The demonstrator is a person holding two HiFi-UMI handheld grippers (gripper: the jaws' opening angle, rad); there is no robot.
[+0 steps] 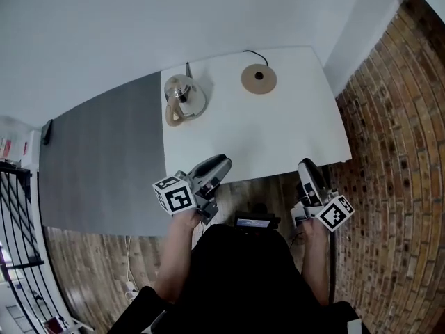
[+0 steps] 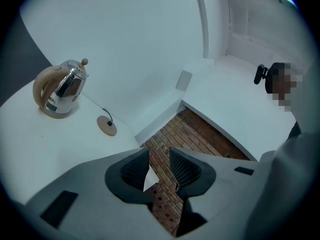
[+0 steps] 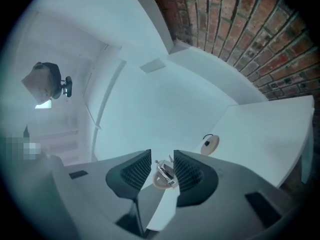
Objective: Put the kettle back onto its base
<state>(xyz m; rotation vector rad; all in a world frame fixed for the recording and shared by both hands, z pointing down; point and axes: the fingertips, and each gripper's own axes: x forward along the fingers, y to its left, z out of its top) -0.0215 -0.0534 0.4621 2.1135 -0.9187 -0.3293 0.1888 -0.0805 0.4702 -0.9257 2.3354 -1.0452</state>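
A shiny metal kettle with a tan handle stands on the white table at its far left. Its round tan base lies apart, to the kettle's right, with nothing on it. My left gripper hovers over the table's near edge, short of the kettle, and my right gripper hangs by the near right corner. In the left gripper view the kettle and base lie far ahead, and the jaws stand apart with nothing between them. The right gripper is likewise open, framing the distant kettle beside the base.
A black cord runs from the base to the table's far edge. A grey panel adjoins the table on the left. A brick wall stands close on the right, wooden floor is below me, and a black railing is at far left.
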